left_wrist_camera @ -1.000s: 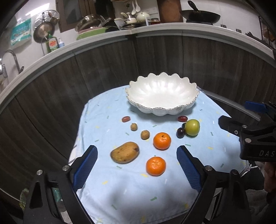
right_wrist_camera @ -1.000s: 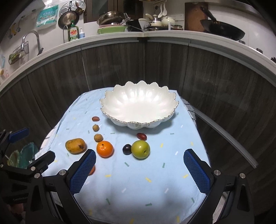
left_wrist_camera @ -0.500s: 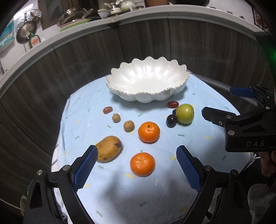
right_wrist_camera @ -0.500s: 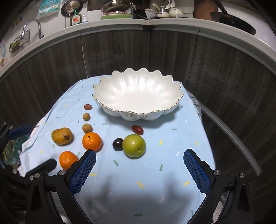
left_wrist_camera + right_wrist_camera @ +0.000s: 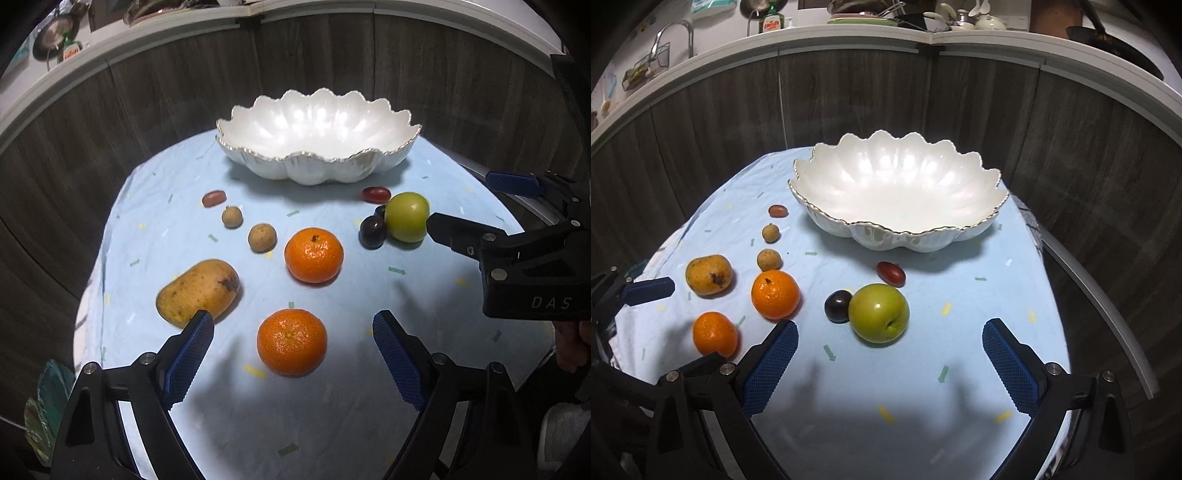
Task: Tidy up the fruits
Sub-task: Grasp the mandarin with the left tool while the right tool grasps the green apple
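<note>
Left claw (image 5: 293, 363) gaping, narrowing slightly, empty, over near orange (image 5: 291, 342); right claw (image 5: 890, 363) gaping over green apple (image 5: 878, 313). Straddle evenly, squeeze gently.

Left black two-finger gripper with blue ribbed pads (image 5: 293, 354) angled downward, jaws wide, just been closing slightly, nothing between pads. Right black gripper with matching blue pads (image 5: 890, 354) likewise angled downward, jaws spread wide, empty.
</note>
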The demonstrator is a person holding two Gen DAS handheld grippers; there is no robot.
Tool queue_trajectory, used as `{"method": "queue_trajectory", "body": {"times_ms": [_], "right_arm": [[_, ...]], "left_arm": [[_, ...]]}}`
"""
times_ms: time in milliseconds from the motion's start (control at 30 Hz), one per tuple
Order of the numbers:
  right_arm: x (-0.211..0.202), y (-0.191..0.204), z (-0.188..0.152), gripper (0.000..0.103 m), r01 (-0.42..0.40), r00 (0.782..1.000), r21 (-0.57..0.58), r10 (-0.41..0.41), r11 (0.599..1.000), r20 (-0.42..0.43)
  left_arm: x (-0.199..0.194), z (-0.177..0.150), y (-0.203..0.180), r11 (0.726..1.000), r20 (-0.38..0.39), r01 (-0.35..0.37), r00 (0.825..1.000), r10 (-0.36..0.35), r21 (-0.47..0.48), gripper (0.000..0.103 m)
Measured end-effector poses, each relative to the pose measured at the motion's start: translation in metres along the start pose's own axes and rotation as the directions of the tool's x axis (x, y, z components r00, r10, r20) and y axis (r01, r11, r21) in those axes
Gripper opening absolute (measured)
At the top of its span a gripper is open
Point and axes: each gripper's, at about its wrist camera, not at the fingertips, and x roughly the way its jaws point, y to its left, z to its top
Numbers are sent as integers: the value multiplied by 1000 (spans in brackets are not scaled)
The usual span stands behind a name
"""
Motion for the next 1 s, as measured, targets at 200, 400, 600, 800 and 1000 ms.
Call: {"method": "queue_trajectory", "body": {"times_ms": [200, 400, 600, 800, 1000], "right_arm": [[18, 0, 1, 89, -22, 999, -21, 21, 1000, -25], [33, 0, 2, 84, -32, 998, -26, 31, 999, -48], [46, -1, 2, 80, -41, 997, -26, 39, 999, -67], [62, -2, -1, 63, -78, 991, 14, 79, 997, -109], [60, 3, 0, 51, -114, 989, 18, 115, 993, -88]], "left_arm": [[18, -4, 3, 999, -50, 16, 999, -18, -31, 80], [29, -7, 8, 997, -79, 31, 996, -36, -66, 74], [39, -11, 10, 995, -109, 52, 992, -61, -83, 68], [41, -11, 10, 995, -105, 54, 992, -63, -88, 67], [41, -9, 11, 995, -105, 42, 993, -52, -95, 53]]}}
